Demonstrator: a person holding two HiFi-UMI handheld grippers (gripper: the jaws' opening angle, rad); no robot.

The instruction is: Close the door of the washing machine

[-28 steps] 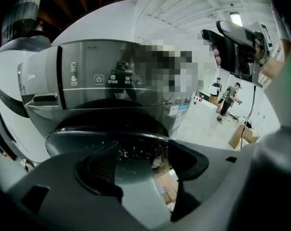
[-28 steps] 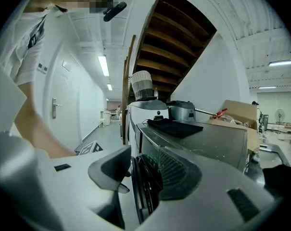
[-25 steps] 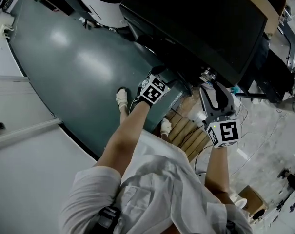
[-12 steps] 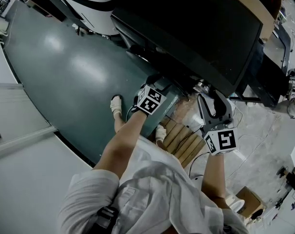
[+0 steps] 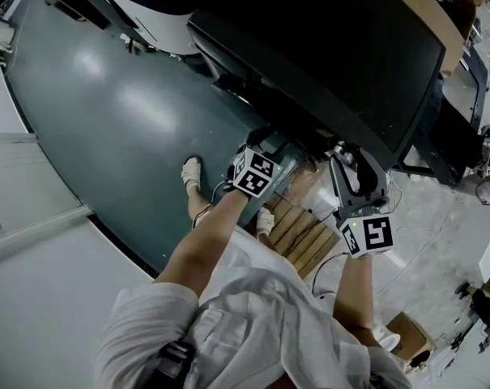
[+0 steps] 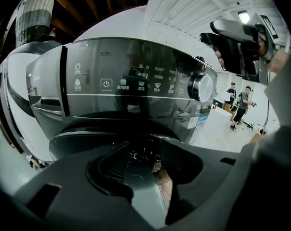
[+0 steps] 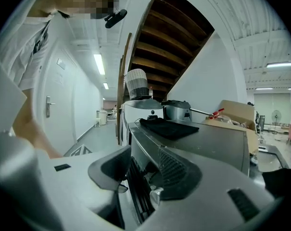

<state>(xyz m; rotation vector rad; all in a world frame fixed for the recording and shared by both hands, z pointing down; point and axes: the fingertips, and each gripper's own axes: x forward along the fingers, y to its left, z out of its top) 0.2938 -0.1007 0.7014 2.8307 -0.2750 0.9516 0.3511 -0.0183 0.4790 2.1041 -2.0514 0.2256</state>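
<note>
Left jaws: the left gripper point(image 6: 144, 150) holds its jaws spread with nothing between them, facing the door's dark glass from close in.
Right jaws: the right gripper point(image 7: 144, 158) has its jaws spread astride the door's ribbed edge, beside a chrome catch point(image 7: 155, 195); no squeeze shows.
Door: the door point(image 6: 82, 134) sits low on the washing machine point(image 6: 44, 81), under the panel point(image 6: 135, 83). It is near the front or against it; which, I cannot tell.
Step in hand: probably pressing the door home, or it is already shut.
Next move: if a gap remains, a square, firm push until the catch bites.
Far: a black cloth point(image 7: 167, 127) lies on the machine's top.
</note>
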